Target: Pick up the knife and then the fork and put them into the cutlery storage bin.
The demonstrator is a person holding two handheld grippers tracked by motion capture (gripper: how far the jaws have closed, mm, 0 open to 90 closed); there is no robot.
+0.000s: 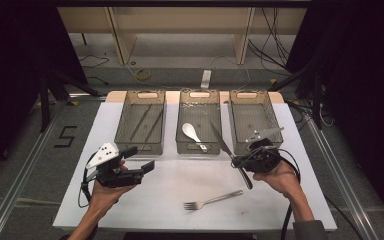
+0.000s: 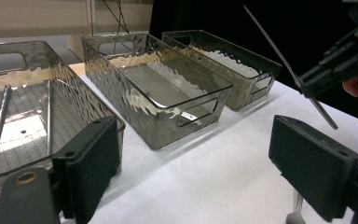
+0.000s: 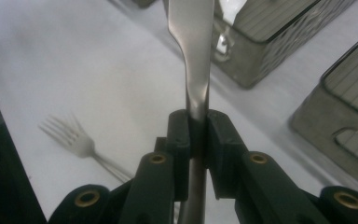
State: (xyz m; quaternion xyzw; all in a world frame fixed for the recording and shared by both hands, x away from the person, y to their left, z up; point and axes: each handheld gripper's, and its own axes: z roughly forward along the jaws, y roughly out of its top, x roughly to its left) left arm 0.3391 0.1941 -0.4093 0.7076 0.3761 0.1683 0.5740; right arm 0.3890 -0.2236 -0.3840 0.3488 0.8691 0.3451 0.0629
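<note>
My right gripper (image 1: 240, 162) is shut on a table knife (image 1: 222, 140) and holds it above the white table, in front of the right and middle bins. The blade slants up and left toward the middle bin. In the right gripper view the pads (image 3: 179, 135) clamp the knife (image 3: 193, 56) where the handle begins. A fork (image 1: 212, 200) lies on the table near the front, below and left of that hand. My left gripper (image 1: 141, 159) hovers open in front of the left bin with nothing between its pads (image 2: 98, 158). From there the knife (image 2: 279, 56) shows at the upper right.
Three clear bins stand in a row at the back: the left bin (image 1: 141, 143) holds two thin metal sticks (image 1: 142, 122), the middle bin (image 1: 198, 148) holds a white spoon (image 1: 192, 134), and the right bin (image 1: 240, 120) has nothing visible in it. Dark floor surrounds the white table (image 1: 170, 180).
</note>
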